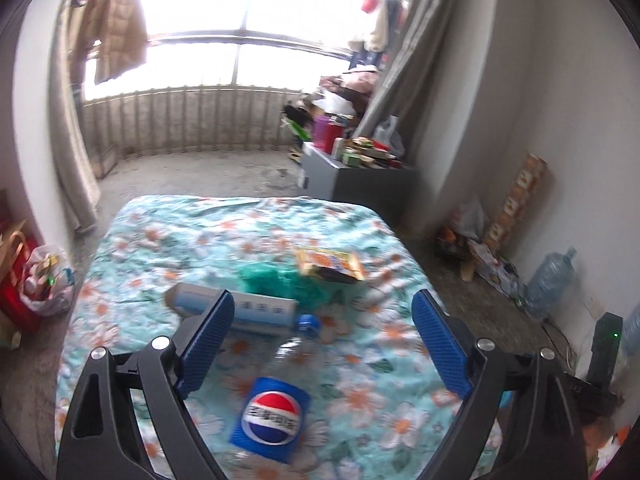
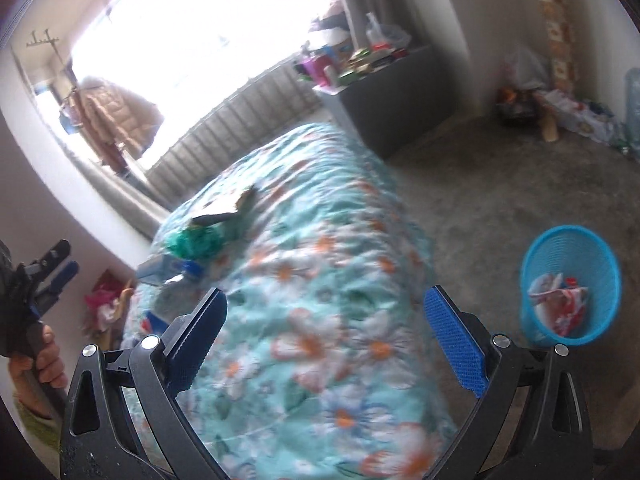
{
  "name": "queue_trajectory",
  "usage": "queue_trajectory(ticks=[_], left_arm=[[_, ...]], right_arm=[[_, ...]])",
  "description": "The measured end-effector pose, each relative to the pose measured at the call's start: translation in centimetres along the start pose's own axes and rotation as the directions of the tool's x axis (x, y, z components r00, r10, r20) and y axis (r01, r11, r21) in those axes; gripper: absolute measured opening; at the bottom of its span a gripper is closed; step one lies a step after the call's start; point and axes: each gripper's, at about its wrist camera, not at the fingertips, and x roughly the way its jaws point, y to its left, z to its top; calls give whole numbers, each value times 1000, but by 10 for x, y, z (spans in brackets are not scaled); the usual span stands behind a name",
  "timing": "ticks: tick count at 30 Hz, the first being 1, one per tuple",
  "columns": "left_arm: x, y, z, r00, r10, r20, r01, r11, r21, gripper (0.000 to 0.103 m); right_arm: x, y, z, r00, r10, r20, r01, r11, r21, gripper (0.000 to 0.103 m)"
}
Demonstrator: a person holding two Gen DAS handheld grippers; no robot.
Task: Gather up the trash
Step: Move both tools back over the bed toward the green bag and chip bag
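Apparently empty, both jaws wide, left gripper (image 1: 323,307) above bottle (image 1: 280,392).

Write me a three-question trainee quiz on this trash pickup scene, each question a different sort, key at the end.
1. True or false: the left claw is clamped on the Pepsi bottle.
2. Where does the blue basket stand? A) on the bed B) on the floor beside the bed C) on the grey cabinet
3. Fill in: the green bag lies between the long box and the snack ____.

Key: 1 false; 2 B; 3 packet.
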Motion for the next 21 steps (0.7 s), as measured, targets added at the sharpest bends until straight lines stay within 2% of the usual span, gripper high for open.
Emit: queue_trajectory(ticks=[6, 9, 12, 15, 18, 20, 21], left_arm=[[14, 57, -9, 999, 20, -40, -25, 991, -130, 88], [23, 74, -12, 999, 7, -54, -16, 983, -184, 88], [33, 82, -7, 998, -13, -58, 2, 980, -200, 88], [47, 82, 9, 997, -49, -64, 38, 986, -163, 88], [74, 77, 31, 987, -92, -132, 77, 991, -112, 88], [101, 75, 43, 971, -83, -226, 64, 994, -88, 88], [115, 75, 48, 957, -88, -277, 70, 995, -75, 88]], right_arm=[[33, 34, 8, 984, 151, -92, -150, 988, 24, 95], [49, 50, 11, 973, 188, -134, -185, 982, 38, 93], [64, 59, 19, 956, 240, -169, -229, 970, 80, 90], [84, 63, 34, 932, 303, -198, -277, 949, 151, 86], [107, 62, 51, 909, 358, -214, -309, 923, 231, 81], [126, 62, 63, 889, 400, -221, -333, 898, 286, 79], [136, 62, 68, 885, 408, -223, -331, 890, 313, 78]])
